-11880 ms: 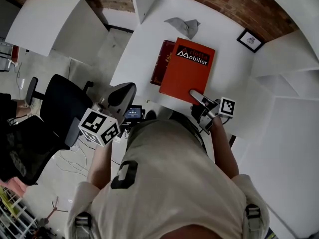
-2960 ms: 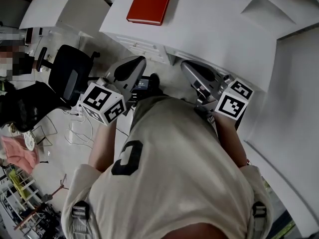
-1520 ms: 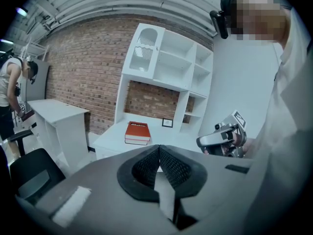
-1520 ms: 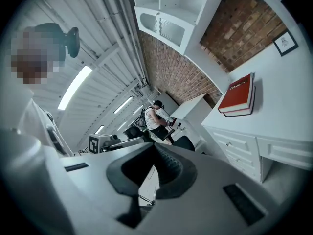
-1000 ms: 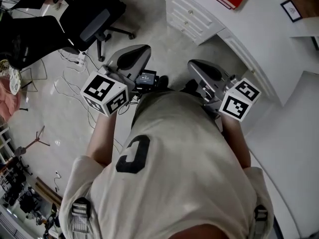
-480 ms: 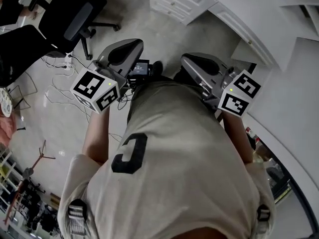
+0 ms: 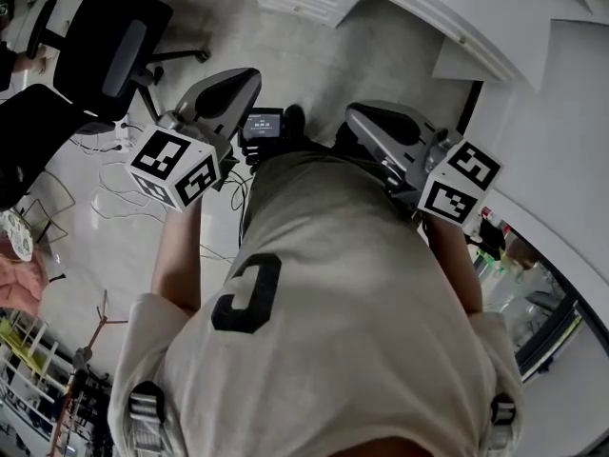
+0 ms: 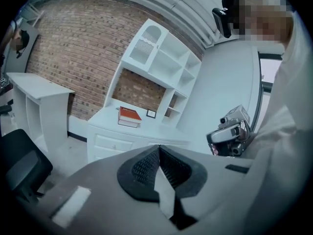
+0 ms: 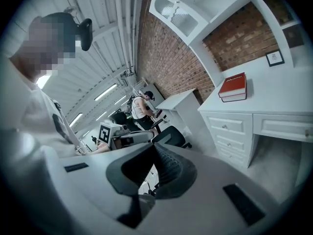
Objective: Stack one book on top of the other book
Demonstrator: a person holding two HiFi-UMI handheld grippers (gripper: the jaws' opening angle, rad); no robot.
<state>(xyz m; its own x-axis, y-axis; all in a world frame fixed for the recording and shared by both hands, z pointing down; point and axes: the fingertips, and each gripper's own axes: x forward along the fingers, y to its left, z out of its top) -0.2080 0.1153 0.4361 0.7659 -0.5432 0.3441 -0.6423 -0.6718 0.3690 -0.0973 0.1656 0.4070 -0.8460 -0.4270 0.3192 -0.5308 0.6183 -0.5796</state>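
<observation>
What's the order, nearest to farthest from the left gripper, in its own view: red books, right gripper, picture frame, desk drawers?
1. right gripper, close, at the right.
2. desk drawers, front of the white desk.
3. red books, on the desktop.
4. picture frame, behind the books.

The head view is bright and even, and its shadows are soft. The pale grey floor (image 7: pixel 105 227) on the left looks a bit shiny. Both gripper views are round pictures with black corners, and straight lines bend near the edges. In the right gripper view, long white ceiling lamps (image 9: pixel 105 93) glow in the upper left. Up close, the grey left gripper (image 8: pixel 159 146) and grey right gripper (image 9: pixel 154 143) look soft and blurry.
</observation>
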